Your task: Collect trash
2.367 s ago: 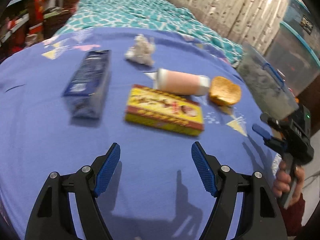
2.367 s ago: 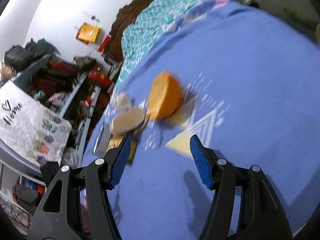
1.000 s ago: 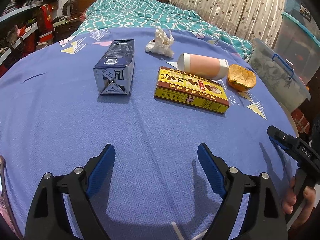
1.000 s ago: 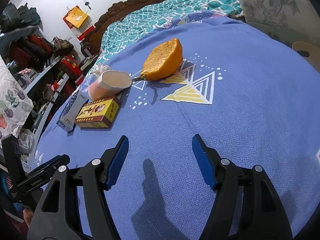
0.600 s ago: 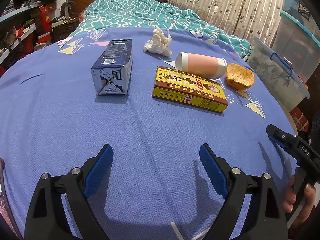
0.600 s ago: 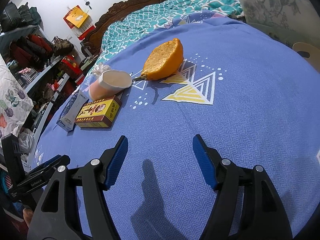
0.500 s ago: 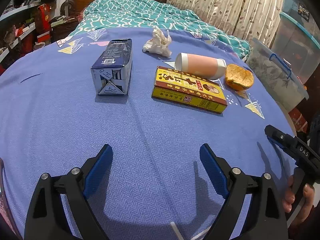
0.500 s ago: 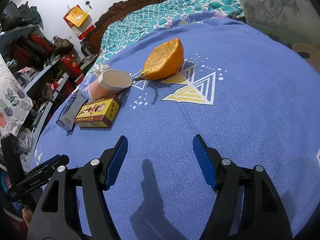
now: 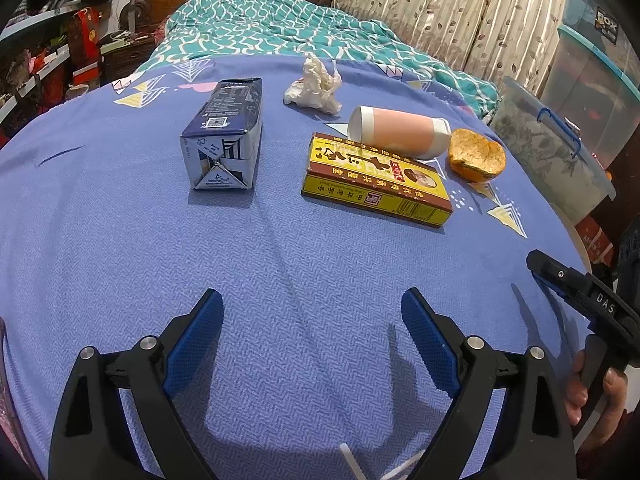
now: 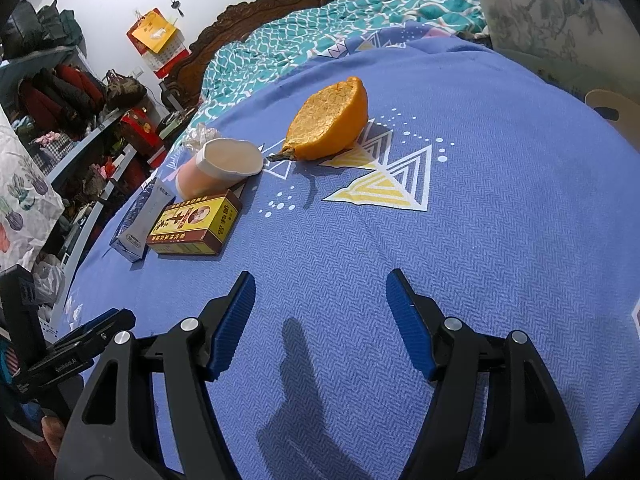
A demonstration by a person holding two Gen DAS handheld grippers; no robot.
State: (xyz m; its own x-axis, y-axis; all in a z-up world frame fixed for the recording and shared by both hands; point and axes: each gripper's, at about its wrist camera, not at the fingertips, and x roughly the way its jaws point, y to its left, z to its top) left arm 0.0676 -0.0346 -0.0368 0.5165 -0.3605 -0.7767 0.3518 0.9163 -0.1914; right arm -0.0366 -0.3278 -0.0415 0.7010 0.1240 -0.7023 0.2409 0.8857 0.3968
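Observation:
Trash lies on a blue cloth-covered table (image 9: 280, 264): a dark blue carton (image 9: 226, 134), a crumpled white tissue (image 9: 314, 86), a pink cup on its side (image 9: 398, 136), a yellow box (image 9: 376, 180) and an orange peel half (image 9: 476, 154). My left gripper (image 9: 312, 322) is open and empty, well short of the carton and box. My right gripper (image 10: 320, 302) is open and empty, short of the orange peel (image 10: 332, 122), with the cup (image 10: 220, 164), yellow box (image 10: 196, 222) and carton (image 10: 138, 222) to its left. The right gripper's side shows at the left wrist view's right edge.
A bed with a teal patterned cover (image 9: 280, 36) lies behind the table. Clear plastic storage bins (image 9: 552, 148) stand at the right by curtains. Cluttered shelves (image 10: 80, 132) stand at the left. A round wooden stool (image 10: 612, 108) sits beyond the table's right edge.
Both views settled from a blurred sweep 2.4 s ago into a steady look at the table. In the last second both grippers barely moved and stayed open.

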